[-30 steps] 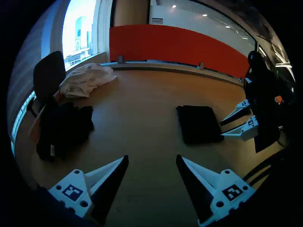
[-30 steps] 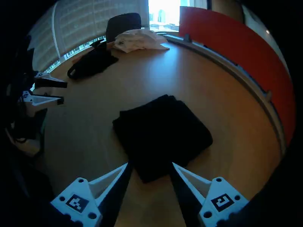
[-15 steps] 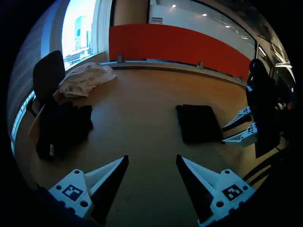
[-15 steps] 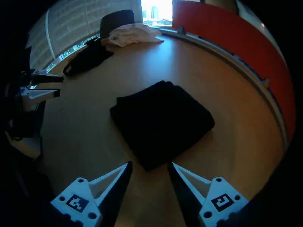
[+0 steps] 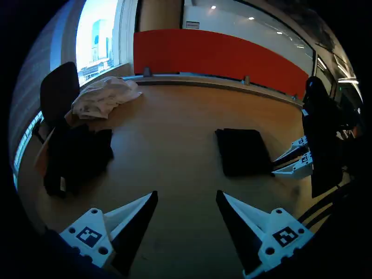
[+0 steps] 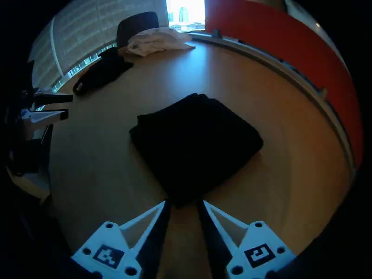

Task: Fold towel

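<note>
Counted one black towel (image 6: 197,139), folded into a flat, squarish pad on the table (image 6: 288,186). Found its near corner right at the tips of the right gripper (image 6: 183,203), between the two fingers (image 6: 153,223). Found those fingers set at a narrow gap, not closed. Could not tell whether either finger touched the cloth.

In the left gripper view, saw the same towel ahead and to the right of the left gripper (image 5: 186,194), well apart from it. Recorded that gripper's two fingers spread wide, holding nothing, with bare table between them. Noted the right gripper there at the towel's right-hand edge.

Logged two further cloth items far ahead and left of the left fingers: one white crumpled heap (image 5: 104,95) and one black heap (image 5: 76,156), both on the table. Noted one dark chair (image 5: 58,90) beside them, one red partition (image 5: 214,53) along the table's far edge, and one bright window (image 5: 97,42) at far left.
</note>
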The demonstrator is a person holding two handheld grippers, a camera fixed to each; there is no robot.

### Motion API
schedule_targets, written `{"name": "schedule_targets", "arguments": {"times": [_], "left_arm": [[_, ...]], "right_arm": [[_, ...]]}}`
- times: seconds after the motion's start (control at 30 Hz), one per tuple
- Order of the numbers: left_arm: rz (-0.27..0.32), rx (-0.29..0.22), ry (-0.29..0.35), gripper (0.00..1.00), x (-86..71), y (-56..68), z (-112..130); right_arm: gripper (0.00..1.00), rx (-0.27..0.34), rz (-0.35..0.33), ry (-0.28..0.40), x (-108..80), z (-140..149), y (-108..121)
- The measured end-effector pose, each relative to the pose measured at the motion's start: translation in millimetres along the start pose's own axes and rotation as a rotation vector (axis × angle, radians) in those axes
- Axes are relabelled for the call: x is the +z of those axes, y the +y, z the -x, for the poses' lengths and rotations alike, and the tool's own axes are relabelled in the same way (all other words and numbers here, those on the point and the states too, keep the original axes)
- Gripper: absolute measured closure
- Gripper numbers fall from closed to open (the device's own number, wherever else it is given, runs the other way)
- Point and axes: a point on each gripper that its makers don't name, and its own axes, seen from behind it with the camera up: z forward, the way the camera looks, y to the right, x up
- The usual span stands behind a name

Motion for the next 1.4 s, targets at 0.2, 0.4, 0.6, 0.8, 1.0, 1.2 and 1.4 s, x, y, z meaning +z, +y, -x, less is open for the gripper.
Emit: {"name": "schedule_targets", "arguments": {"times": [0.2, 0.4, 0.6, 0.8, 1.0, 1.2, 1.4], "left_arm": [[0.002, 0.003, 0.001, 0.07, 1.3, 0.8, -1], [0.005, 0.004, 0.003, 0.07, 2.4, 2.0, -2], [0.009, 0.002, 0.004, 0.07, 4.2, 1.9, -3], [0.013, 0.006, 0.006, 0.07, 5.3, 0.5, -6], [0.015, 0.001, 0.007, 0.07, 6.7, -1.6, -8], [0.019, 0.006, 0.004, 0.07, 7.2, -2.5, -8], [0.023, 0.015, 0.006, 0.07, 7.8, -2.6, -10]], "right_arm": [[0.82, 0.006, -0.003, 0.001, -0.8, 2, -2], [0.94, -0.001, 0.002, 0.012, -0.7, 0, -3], [0.94, 0.015, 0.006, 0.02, -0.6, -2, -3], [0.94, 0.018, 0.01, 0.027, -2.7, -3, -3], [0.94, 0.024, 0.01, 0.036, -4.5, -5, -3], [0.94, 0.026, 0.006, 0.048, -6.0, -11, -5], [0.94, 0.025, 0.004, 0.058, -7.0, -15, -6]]}}
